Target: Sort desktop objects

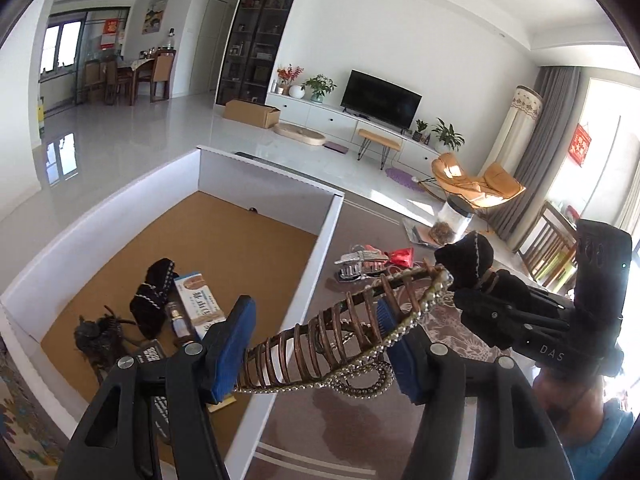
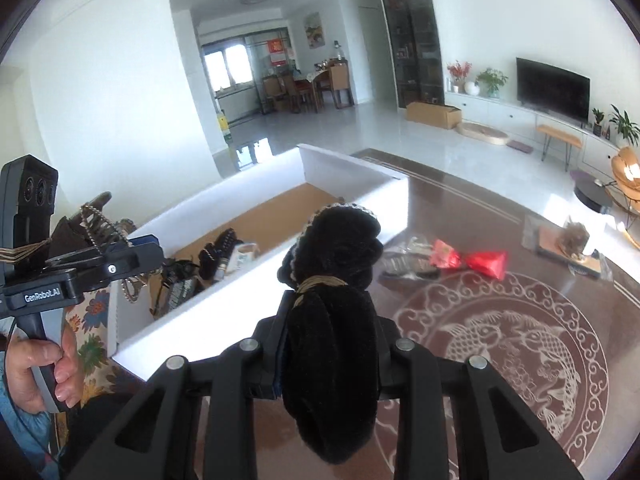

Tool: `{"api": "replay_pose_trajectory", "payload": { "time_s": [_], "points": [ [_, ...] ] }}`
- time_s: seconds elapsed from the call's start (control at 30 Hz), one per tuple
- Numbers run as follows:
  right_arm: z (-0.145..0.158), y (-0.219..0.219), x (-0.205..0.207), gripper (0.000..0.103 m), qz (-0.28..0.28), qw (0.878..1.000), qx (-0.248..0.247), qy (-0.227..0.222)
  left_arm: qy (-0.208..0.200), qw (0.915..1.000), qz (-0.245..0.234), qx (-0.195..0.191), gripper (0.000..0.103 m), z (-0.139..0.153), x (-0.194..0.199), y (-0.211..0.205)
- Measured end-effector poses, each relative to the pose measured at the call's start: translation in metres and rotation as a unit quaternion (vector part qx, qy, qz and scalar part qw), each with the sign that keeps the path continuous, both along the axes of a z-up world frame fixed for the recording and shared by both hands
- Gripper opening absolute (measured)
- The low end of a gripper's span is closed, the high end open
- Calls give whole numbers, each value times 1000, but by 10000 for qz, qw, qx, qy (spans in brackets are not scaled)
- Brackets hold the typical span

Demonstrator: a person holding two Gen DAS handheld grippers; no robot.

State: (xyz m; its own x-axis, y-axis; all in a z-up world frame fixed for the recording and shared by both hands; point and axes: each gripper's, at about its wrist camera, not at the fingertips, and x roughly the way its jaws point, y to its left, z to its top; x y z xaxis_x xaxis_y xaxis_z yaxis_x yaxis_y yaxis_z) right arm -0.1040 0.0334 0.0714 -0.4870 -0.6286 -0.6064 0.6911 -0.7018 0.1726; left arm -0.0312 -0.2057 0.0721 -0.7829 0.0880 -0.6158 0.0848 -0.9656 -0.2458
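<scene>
table (image 2: 460, 216): dark glossy top with a pale carp roundel; unsorted bits lie on it well apart from both grippers, among them a red packet (image 2: 486, 262) and a silver clip (image 1: 362, 258).
box (image 1: 328, 248): white walls, brown floor, open top, standing on the table at the left; it already holds a black scrunchie (image 1: 154, 300), a carton (image 1: 198, 300), a small bottle (image 1: 179, 322) and a dark clip (image 1: 96, 336).
right gripper (image 2: 332, 344): clamped tight on a black velvet hair tie (image 2: 332, 280), which bulges above and below the fingers; it hangs over the table just right of the box's near wall.
left gripper (image 1: 316, 344): blue pads pressed on a beaded comb clip (image 1: 340, 332), held crosswise, over the box's right wall.
step, as i judge it: carrying both hair pieces to the box for release.
doing it well: bring each gripper fully inside the walls before letting go, since the comb clip sticks out past the pads and could catch the rim; drop it low, teeth clear of the black scrunchie. release the hair tie beside its look-alike. keep the two grippers apart so the beads don't snag the velvet.
</scene>
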Motion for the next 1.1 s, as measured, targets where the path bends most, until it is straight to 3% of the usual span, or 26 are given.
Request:
{"api": "replay_pose_trajectory", "payload": {
  "time_s": [0.13,0.23,0.3,0.33,0.37,0.43,0.53,0.7,0.77,0.9,0.97,1.1],
  "points": [
    [11,-96,1,30,673,9977,-74,-19,-596,9962,609,-193,62,-17,-13,-69],
    [-6,-159,3,30,1079,9939,42,-246,-1182,9884,925,-225,63,-46,-18,-108],
    [-26,-190,2,35,1308,9893,130,-637,-1607,9796,1172,-286,63,-65,-20,-126],
    [-37,-203,1,48,1366,9867,233,-853,-1765,9760,1249,-271,65,-74,-19,-133],
    [-47,-211,-1,70,1386,9845,303,-1027,-1834,9741,1303,-223,66,-80,-16,-138],
    [-57,-213,-2,82,1326,9847,193,-1117,-1809,9731,1416,-182,74,-87,-7,-142],
    [-56,-187,-3,82,1230,9862,-222,-1087,-1649,9745,1489,-303,79,-88,6,-136],
    [-62,-97,1,101,558,9968,-290,-496,-1251,9832,1186,-592,79,-78,16,-88],
    [-78,-51,-3,101,134,9988,-106,-466,-1033,9884,829,-738,79,-67,14,-51],
    [-122,48,-13,101,-755,9925,470,-839,-670,9933,-142,-929,80,-53,-3,33],
    [-136,92,-15,101,-1071,9867,644,-1042,-647,9890,-695,-1131,81,-51,-22,78],
    [-151,144,-9,101,-1363,9808,767,-1166,-794,9673,-1531,-1862,82,-75,-75,153]
  ]
}}
